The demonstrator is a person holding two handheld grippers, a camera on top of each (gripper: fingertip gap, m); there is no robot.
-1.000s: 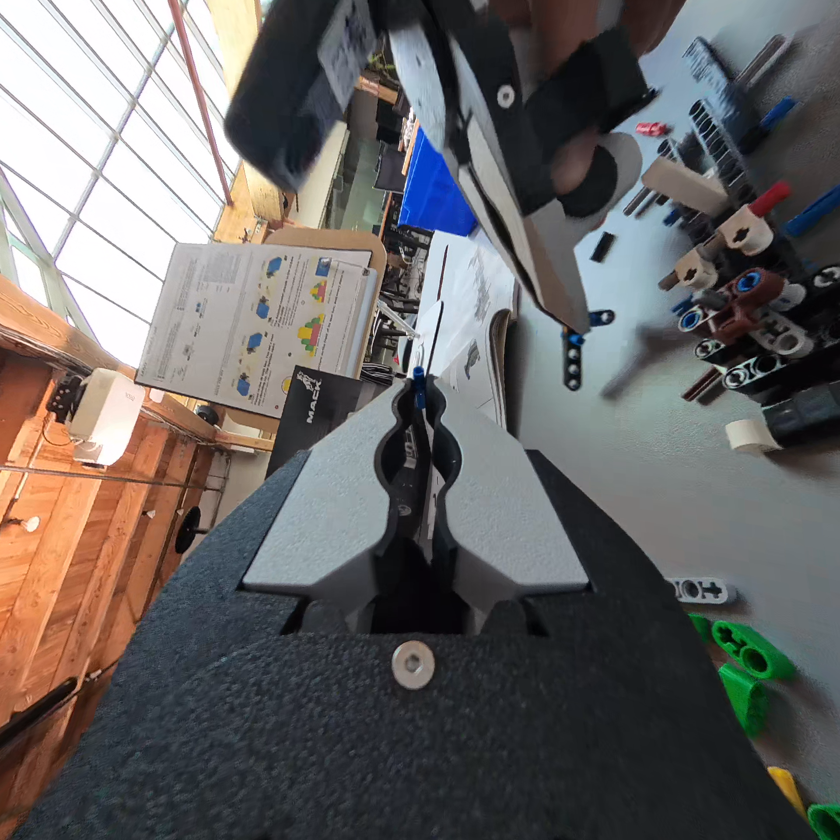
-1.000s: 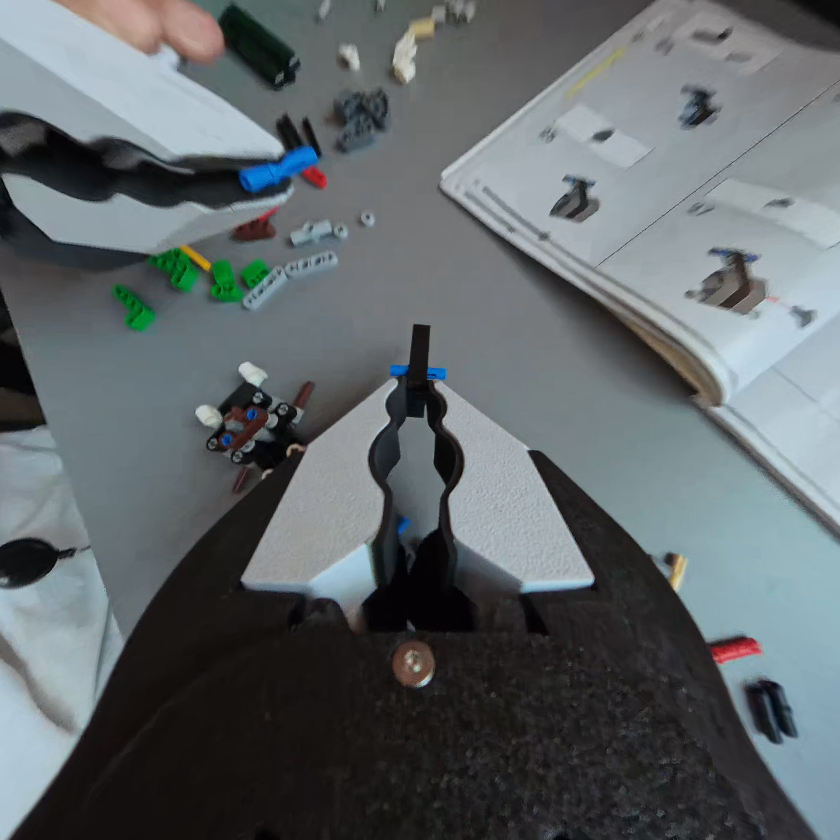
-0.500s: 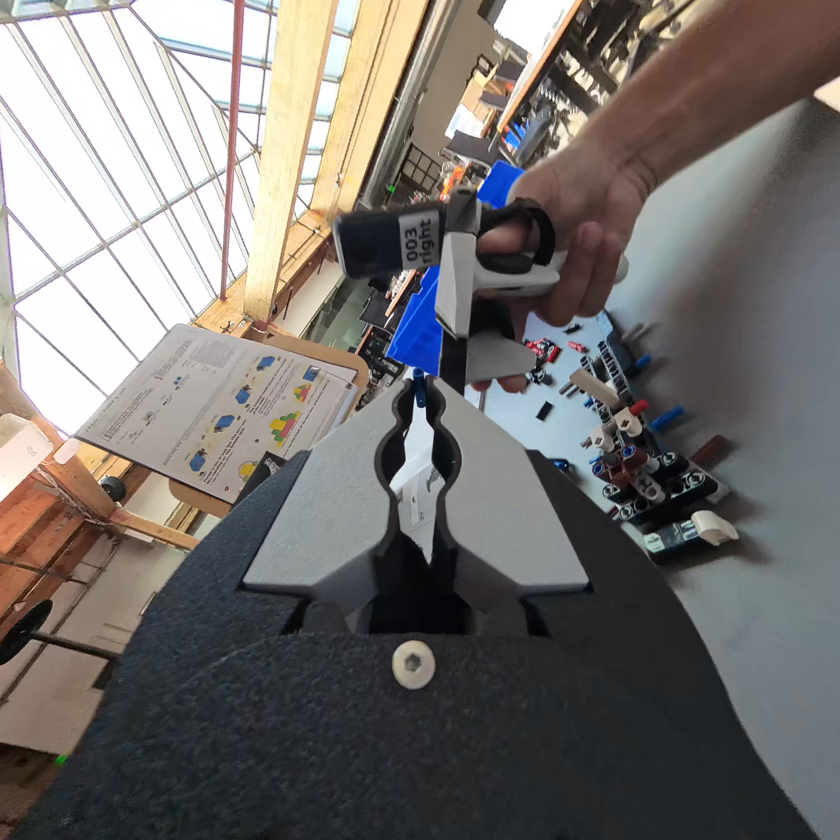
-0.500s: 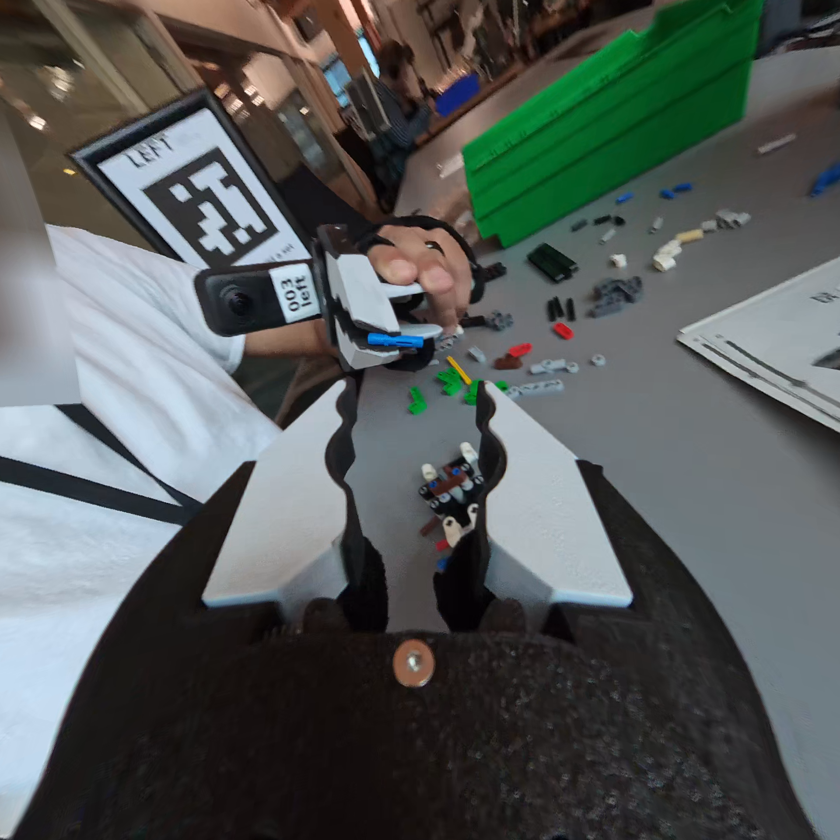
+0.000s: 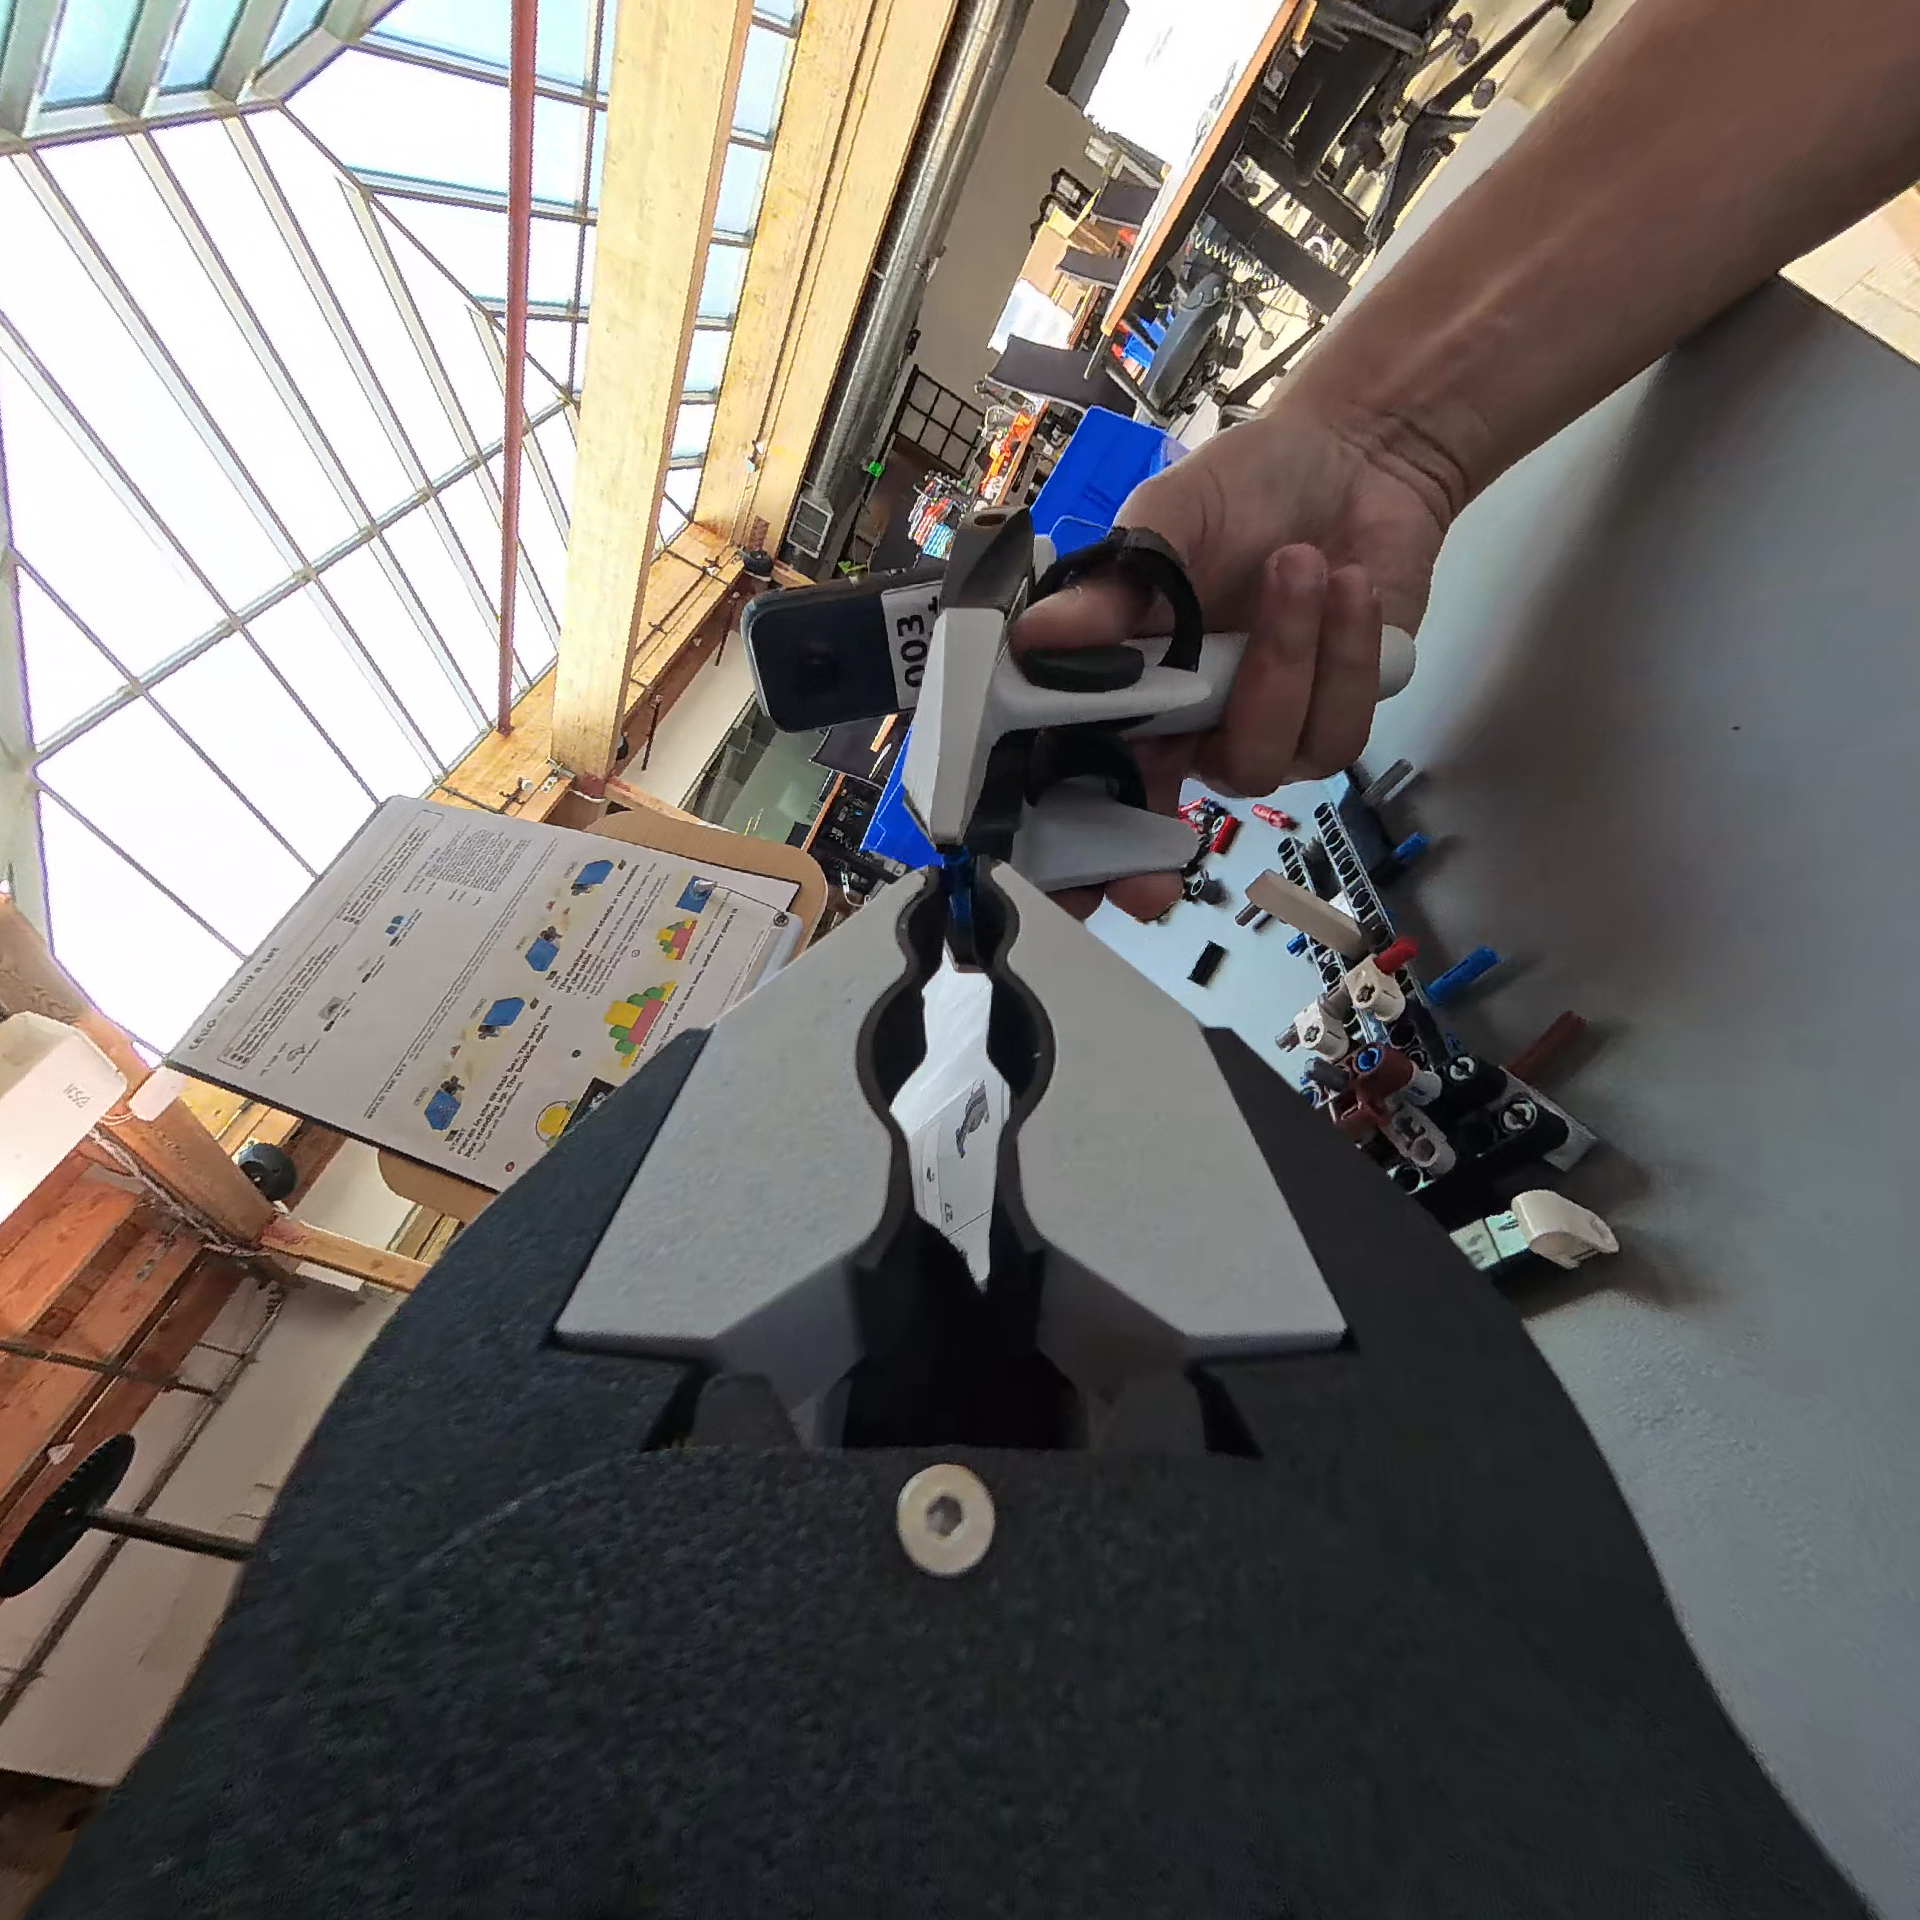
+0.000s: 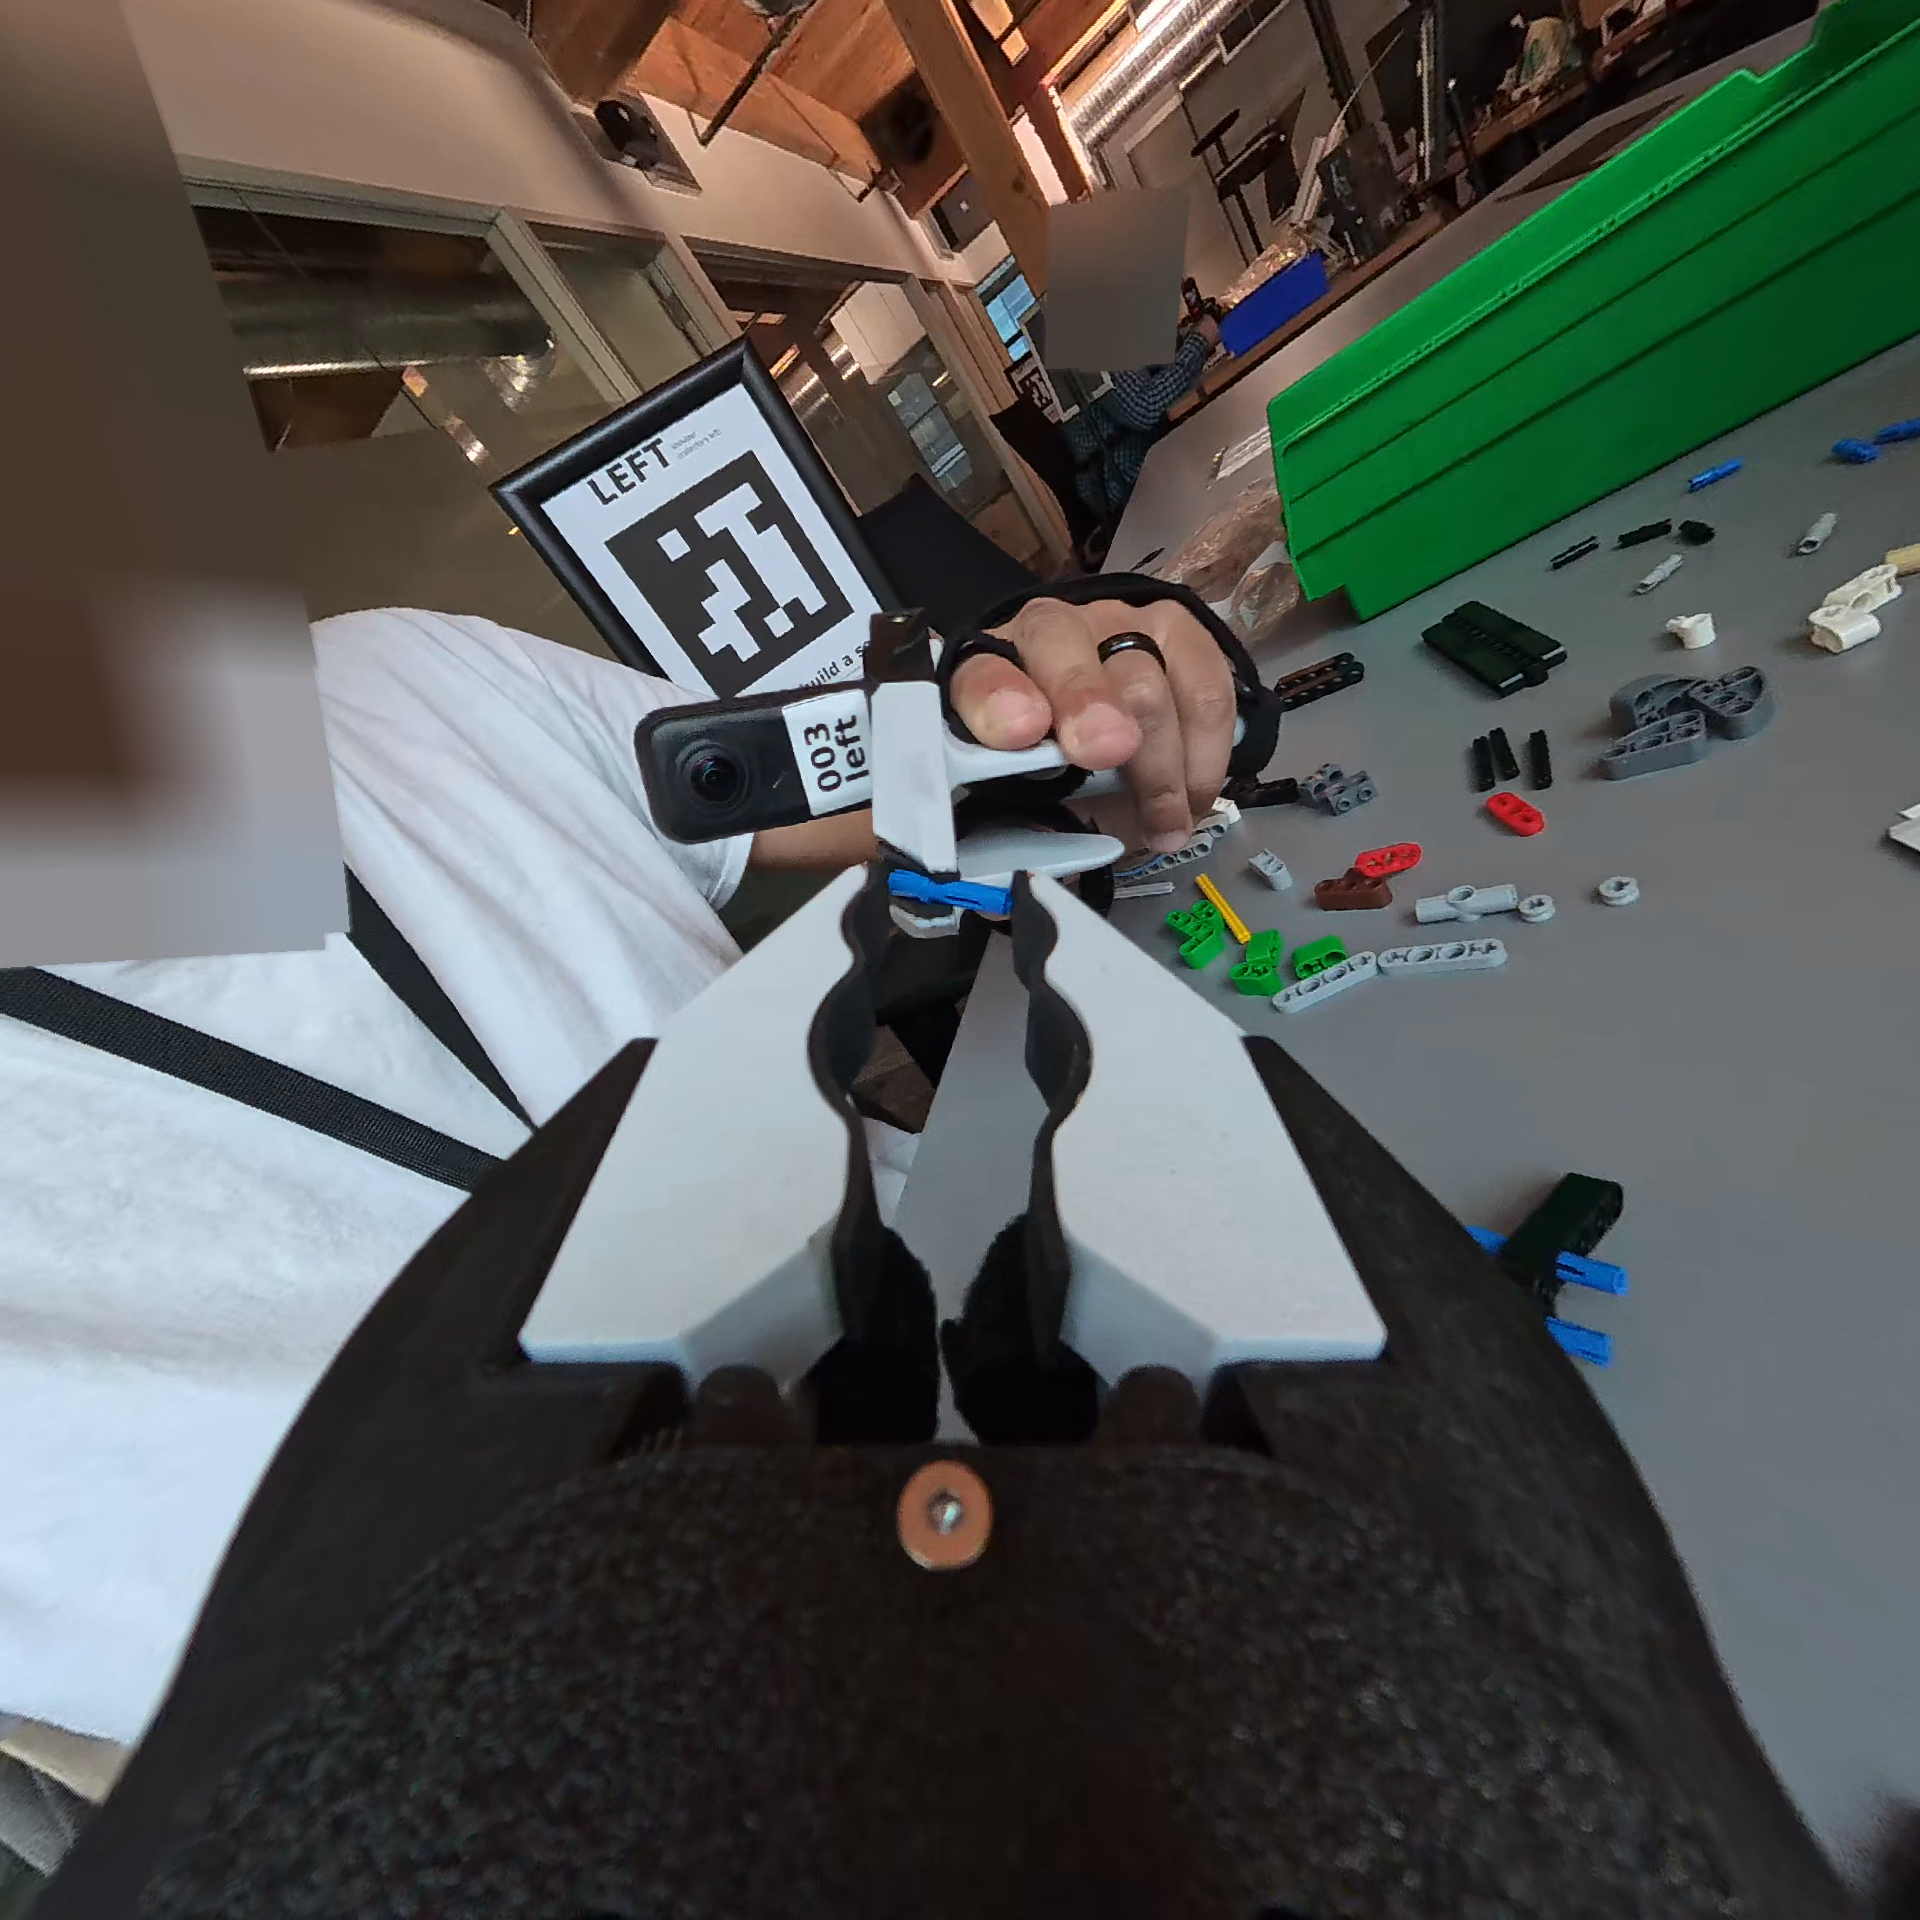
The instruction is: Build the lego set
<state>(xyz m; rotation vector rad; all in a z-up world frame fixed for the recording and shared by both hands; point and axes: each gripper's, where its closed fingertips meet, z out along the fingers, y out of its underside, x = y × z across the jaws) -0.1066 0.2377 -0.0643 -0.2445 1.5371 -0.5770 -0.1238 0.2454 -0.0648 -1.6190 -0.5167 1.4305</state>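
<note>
Grey tabletop (image 6: 1714, 1091) runs out under a bright skylit workshop, littered with small plastic building-set parts and backed by a green bin (image 6: 1558, 343). Above it, both hand-held tools are raised and brought nose to nose.

The left gripper (image 5: 961, 914) has its fingers pinched nearly together on a blue connector pin (image 6: 951, 891), gripping it around the middle so that both ends poke out sideways. That hold leaves the ends free, and I'd guess this is why it is carried crosswise.

The right gripper (image 6: 951, 904) faces it with its fingers at a narrow spread, one dark pad (image 6: 1039, 925) at each end of the pin. From where I stand I can't tell whether those pads truly press on the ends or only bracket them.

Below, to the right, a half-built assembly of dark, brown and tan pieces (image 5: 1423, 1101) sits on the table. Green angled connectors (image 6: 1262, 951), grey beams (image 6: 1392, 961) and a yellow axle (image 6: 1221, 906) lie close at hand. An illustrated instruction sheet (image 5: 499, 977) is propped up behind, angled for reading.
</note>
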